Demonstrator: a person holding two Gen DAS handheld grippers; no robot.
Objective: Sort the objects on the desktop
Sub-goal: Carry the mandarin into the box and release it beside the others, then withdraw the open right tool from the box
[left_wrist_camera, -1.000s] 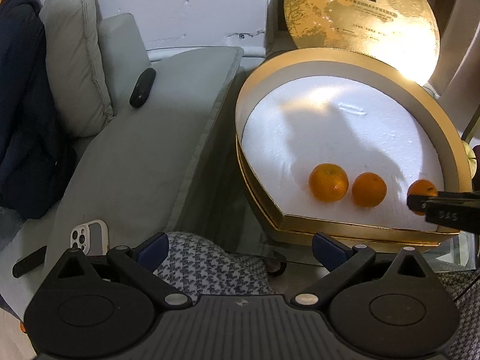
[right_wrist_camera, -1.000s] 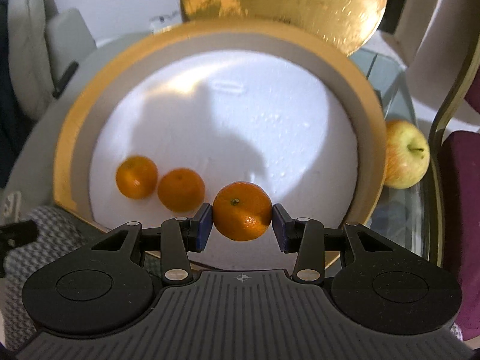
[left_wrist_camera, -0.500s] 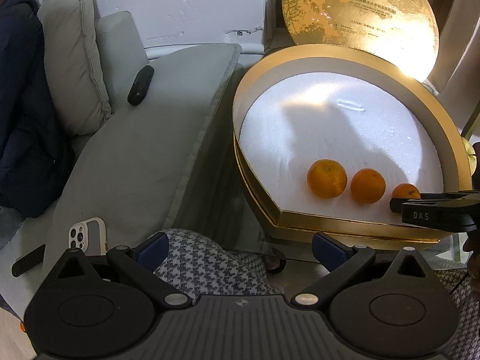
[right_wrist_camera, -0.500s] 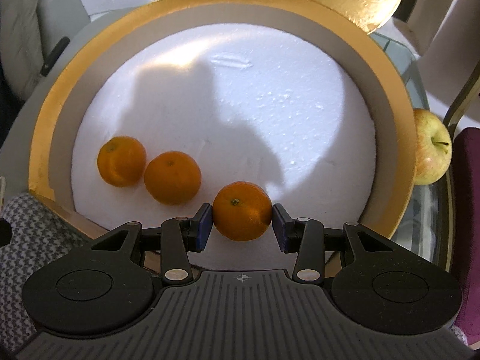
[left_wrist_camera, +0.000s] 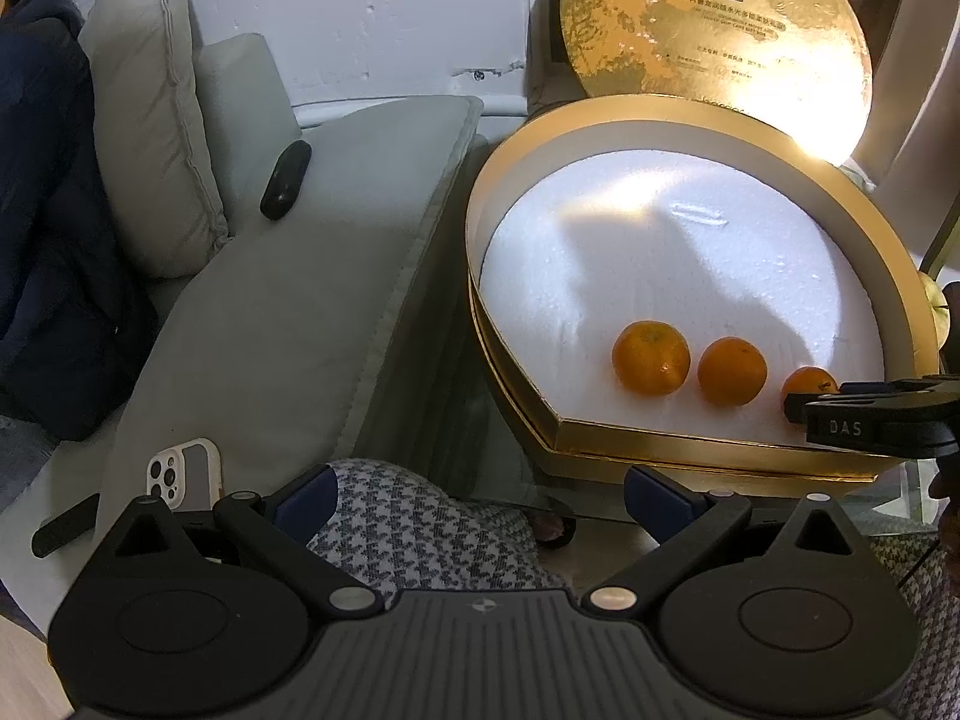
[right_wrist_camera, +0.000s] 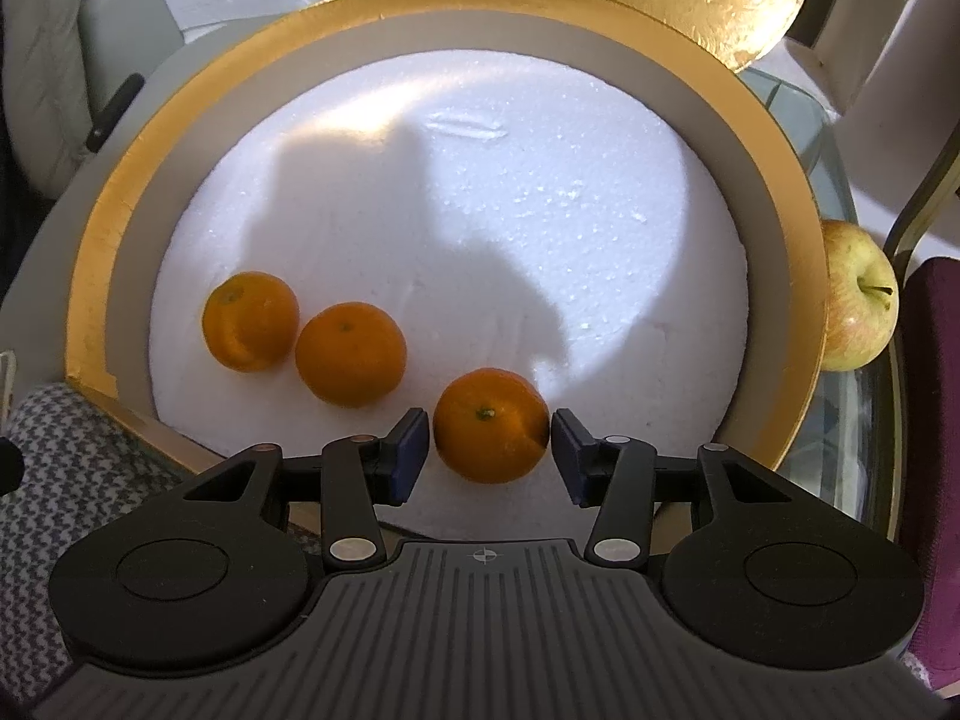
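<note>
Down went my right claw (right_wrist_camera: 490,441) with the small round orange tangerine (right_wrist_camera: 491,425), and now the fruit sits on the white foam floor of the big round gold box (right_wrist_camera: 774,192), near the front wall. The jaws have just been opening. The tangerine is between them with a thin gap on the left side; on the right I cannot tell if the pad touches the skin. I think I put it here so it lines up with the two other orange tangerines (right_wrist_camera: 303,333) that lie close together to its left. The foam is flat, so the fruit should stay put. My left claw (left_wrist_camera: 480,495) is wide and holds nothing; it waits above a grey checked cloth (left_wrist_camera: 414,525). A yellow-green apple (right_wrist_camera: 857,297) sits outside the box on the glass counter (right_wrist_camera: 840,414), so I guess it goes in next.
</note>
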